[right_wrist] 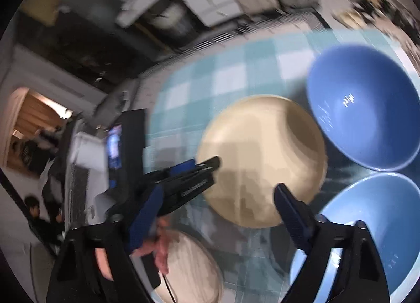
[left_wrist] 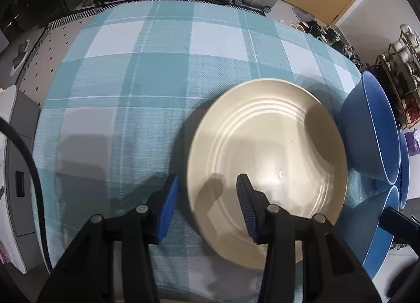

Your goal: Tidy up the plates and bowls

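Bench (left_wrist: 147, 72) under a teal checked cloth is carrying everything. Cream plate (left_wrist: 265, 161) is lying flat and empty, 2 empty blue bowls (right_wrist: 365, 109) sitting just beside it. Left gripper (left_wrist: 207, 211) jaws are straddling the plate's near rim, not yet pinching: sink lower before closing. Right gripper (right_wrist: 223, 216) jaws are spread, holding nothing.

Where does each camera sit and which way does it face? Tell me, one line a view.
Left wrist: on the left claw, tipped steeply down at the cream plate; its open fingers straddle the plate's rim.
Right wrist: on the right claw, angled down, blurred; its wide-open fingers and the person's hand show.
Shared: the plate, the blue bowls, the checked tablecloth.
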`<action>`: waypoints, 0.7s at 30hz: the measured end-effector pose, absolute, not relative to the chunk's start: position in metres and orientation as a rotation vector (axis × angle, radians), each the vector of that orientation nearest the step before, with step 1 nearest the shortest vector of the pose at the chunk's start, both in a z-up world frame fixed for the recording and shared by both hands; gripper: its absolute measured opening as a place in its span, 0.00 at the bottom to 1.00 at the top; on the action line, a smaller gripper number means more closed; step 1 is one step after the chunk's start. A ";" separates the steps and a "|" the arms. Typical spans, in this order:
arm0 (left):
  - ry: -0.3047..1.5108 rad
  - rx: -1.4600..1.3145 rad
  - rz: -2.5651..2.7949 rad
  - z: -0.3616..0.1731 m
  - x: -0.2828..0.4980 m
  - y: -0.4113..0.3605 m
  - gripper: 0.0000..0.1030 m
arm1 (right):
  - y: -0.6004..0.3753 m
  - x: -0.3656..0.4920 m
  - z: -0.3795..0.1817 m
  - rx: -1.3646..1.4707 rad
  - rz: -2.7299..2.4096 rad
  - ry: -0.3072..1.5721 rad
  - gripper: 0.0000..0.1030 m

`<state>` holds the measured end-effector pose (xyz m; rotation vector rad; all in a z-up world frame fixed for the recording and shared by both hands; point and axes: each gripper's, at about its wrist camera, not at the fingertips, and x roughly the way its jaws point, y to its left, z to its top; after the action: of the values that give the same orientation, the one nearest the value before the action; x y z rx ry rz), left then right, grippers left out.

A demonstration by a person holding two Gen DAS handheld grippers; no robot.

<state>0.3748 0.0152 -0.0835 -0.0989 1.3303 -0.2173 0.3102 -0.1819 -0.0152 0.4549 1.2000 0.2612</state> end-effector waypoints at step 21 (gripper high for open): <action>1.277 -0.151 -0.157 -0.097 0.385 0.031 0.13 | -0.192 0.323 -0.029 0.413 0.167 1.235 0.67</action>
<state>0.3854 0.0314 -0.0966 -0.1509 1.2768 -0.1572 0.3229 -0.1920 -0.0285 0.4128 1.2351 0.1671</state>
